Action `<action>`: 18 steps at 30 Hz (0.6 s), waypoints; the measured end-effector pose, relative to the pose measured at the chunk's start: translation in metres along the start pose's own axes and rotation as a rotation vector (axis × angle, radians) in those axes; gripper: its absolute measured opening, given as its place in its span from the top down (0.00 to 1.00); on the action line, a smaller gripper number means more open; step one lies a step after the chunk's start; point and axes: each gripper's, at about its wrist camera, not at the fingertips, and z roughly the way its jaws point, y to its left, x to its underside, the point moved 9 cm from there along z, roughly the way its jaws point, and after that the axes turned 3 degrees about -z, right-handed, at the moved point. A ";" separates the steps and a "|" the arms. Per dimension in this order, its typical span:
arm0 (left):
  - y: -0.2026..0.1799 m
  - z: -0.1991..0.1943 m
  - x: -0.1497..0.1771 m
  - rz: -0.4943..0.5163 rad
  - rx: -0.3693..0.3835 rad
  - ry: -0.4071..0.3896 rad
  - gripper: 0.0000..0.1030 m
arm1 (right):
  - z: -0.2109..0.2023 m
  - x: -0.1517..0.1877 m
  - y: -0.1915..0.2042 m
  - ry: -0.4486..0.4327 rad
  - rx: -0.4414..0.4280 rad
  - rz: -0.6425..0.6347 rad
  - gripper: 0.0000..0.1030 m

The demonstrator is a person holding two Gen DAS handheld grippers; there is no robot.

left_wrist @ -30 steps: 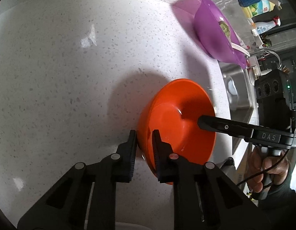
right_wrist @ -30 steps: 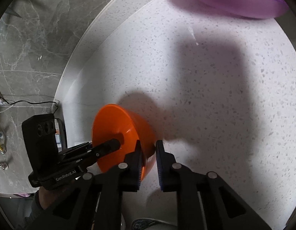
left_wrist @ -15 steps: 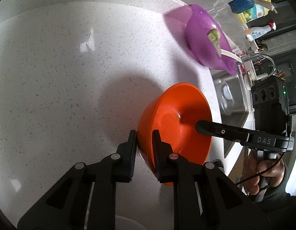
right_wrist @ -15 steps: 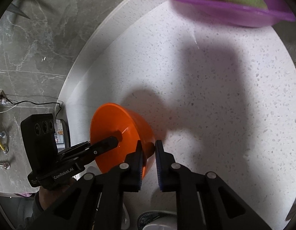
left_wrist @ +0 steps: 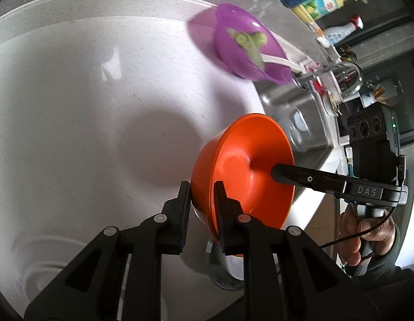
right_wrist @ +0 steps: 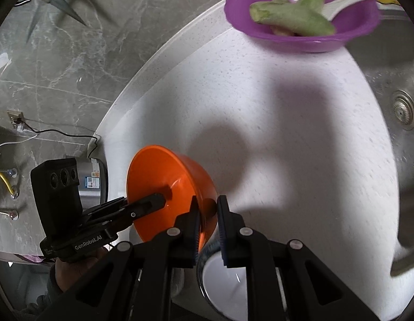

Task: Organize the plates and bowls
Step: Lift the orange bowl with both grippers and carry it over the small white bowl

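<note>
Orange plastic is what I hold now: the orange bowl [left_wrist: 244,165] hangs in the air above the white counter [left_wrist: 73,120], tilted on its side, with one gripper on each side of its rim. My worry is the slip. The wall of the bowl is smooth and thin, and each grip takes only a small part of the rim, so if my two hands do not travel together the bowl may twist out and fall on the counter or on the white dish [right_wrist: 225,275] just below it. It could also knock the purple bowl [right_wrist: 303,13], which has a green vegetable piece [right_wrist: 292,16] in it.

The left gripper [left_wrist: 201,206] is almost closed, its fingers pinching the near rim. The right gripper [right_wrist: 208,222] is the same, nearly closed on the opposite rim.
</note>
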 end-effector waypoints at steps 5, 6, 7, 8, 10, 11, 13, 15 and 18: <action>-0.027 0.000 0.038 0.029 0.017 0.027 0.85 | -0.023 0.031 -0.007 -0.007 0.020 0.005 0.86; -0.030 0.001 0.046 0.035 0.018 0.033 0.84 | -0.027 0.038 -0.009 -0.006 0.024 0.007 0.86; -0.034 0.002 0.054 0.040 0.017 0.039 0.84 | -0.030 0.042 -0.010 -0.007 0.026 0.009 0.86; -0.037 0.003 0.061 0.043 0.018 0.045 0.84 | -0.034 0.050 -0.013 -0.008 0.032 0.012 0.86; -0.042 0.005 0.076 0.046 0.019 0.054 0.85 | -0.038 0.058 -0.017 -0.007 0.040 0.014 0.86; -0.043 0.005 0.084 0.046 0.021 0.059 0.85 | -0.040 0.063 -0.019 -0.007 0.044 0.014 0.86; -0.045 0.007 0.097 0.047 0.021 0.067 0.85 | -0.043 0.072 -0.024 -0.005 0.051 0.016 0.86; -0.044 0.008 0.110 0.042 0.021 0.074 0.85 | -0.044 0.079 -0.028 0.001 0.054 0.019 0.86; -0.041 0.012 0.123 0.032 0.016 0.080 0.85 | -0.044 0.088 -0.034 0.013 0.058 0.018 0.86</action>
